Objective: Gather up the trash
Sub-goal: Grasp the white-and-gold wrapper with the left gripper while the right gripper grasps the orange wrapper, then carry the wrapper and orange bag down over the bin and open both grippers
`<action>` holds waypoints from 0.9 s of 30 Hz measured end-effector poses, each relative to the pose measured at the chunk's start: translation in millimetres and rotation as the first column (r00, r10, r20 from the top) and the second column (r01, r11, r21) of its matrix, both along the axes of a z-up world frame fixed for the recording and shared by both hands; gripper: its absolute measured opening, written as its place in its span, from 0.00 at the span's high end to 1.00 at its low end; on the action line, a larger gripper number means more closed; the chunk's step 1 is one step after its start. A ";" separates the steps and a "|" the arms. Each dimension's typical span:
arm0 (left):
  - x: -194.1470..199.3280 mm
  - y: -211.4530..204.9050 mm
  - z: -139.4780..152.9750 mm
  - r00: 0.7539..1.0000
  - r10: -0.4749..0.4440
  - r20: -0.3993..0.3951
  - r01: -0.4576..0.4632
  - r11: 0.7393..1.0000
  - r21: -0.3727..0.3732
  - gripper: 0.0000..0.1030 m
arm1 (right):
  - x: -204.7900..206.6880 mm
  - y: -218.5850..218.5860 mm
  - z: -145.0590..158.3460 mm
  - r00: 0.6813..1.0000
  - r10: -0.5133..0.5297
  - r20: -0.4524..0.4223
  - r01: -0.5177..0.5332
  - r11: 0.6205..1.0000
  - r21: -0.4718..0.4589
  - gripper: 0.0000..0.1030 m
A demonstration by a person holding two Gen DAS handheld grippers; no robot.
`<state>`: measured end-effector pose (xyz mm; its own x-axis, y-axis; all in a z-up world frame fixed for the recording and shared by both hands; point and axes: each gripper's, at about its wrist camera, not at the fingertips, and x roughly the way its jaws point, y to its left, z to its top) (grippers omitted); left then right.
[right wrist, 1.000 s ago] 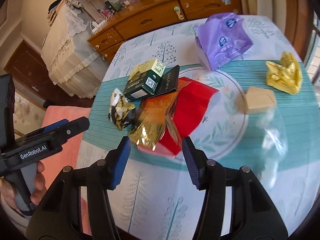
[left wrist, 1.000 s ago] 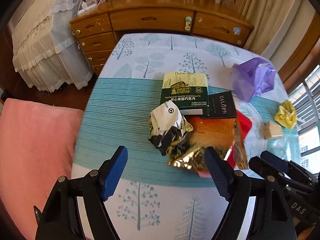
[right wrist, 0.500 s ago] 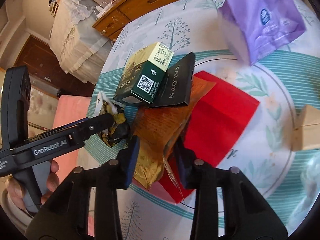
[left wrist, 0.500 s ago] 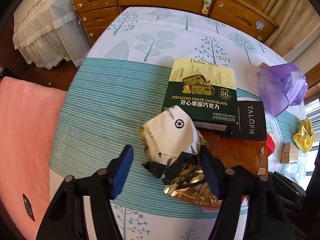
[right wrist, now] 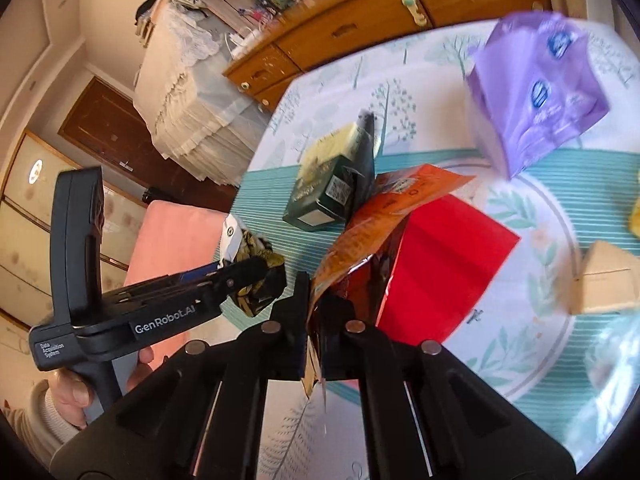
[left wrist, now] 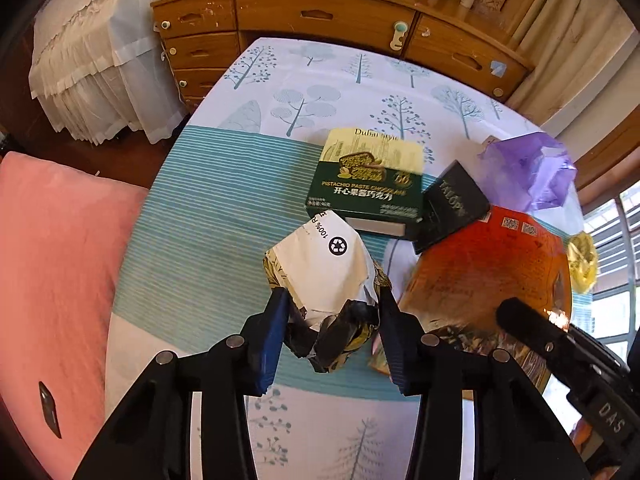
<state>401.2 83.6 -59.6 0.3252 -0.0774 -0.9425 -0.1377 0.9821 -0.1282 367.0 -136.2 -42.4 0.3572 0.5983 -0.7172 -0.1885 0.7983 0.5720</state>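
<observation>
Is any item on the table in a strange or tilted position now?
Yes. The black Talopn card stands tilted, propped on the lifted orange foil bag that the right gripper pinches, and leans against the green chocolate box.

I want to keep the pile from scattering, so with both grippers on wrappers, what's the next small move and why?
Probably lift the right gripper slowly. Its fingers are shut on the edge of the orange foil bag, which has already risen, and the black card leans on that bag and may slide off. The left gripper is shut on the crumpled white wrapper and can rise with it.
</observation>
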 end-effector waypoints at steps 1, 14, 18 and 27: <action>-6.5 0.6 5.2 1.000 -0.005 0.006 0.005 1.000 -0.001 0.58 | -5.6 -1.5 6.7 1.000 0.001 0.010 -0.001 1.000 -0.008 0.98; -129.4 4.1 72.1 0.987 -0.139 0.081 0.142 0.989 -0.029 0.58 | -125.4 9.5 79.1 0.997 -0.011 0.081 0.021 0.992 -0.128 0.98; -176.9 16.7 89.1 0.979 -0.175 0.103 0.181 0.983 -0.042 0.58 | -172.6 24.8 90.4 0.997 -0.015 0.074 0.026 0.986 -0.162 0.98; -276.9 56.5 104.9 0.965 -0.219 0.141 0.228 0.972 -0.050 0.58 | -269.0 70.1 110.4 0.997 -0.006 0.081 0.024 0.975 -0.223 0.98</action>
<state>124.3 140.1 45.3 0.4155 -0.2222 -0.8820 0.1072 0.9749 -0.1951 98.1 -66.1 68.0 0.4257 0.4205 -0.8012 -0.2133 0.9071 0.3627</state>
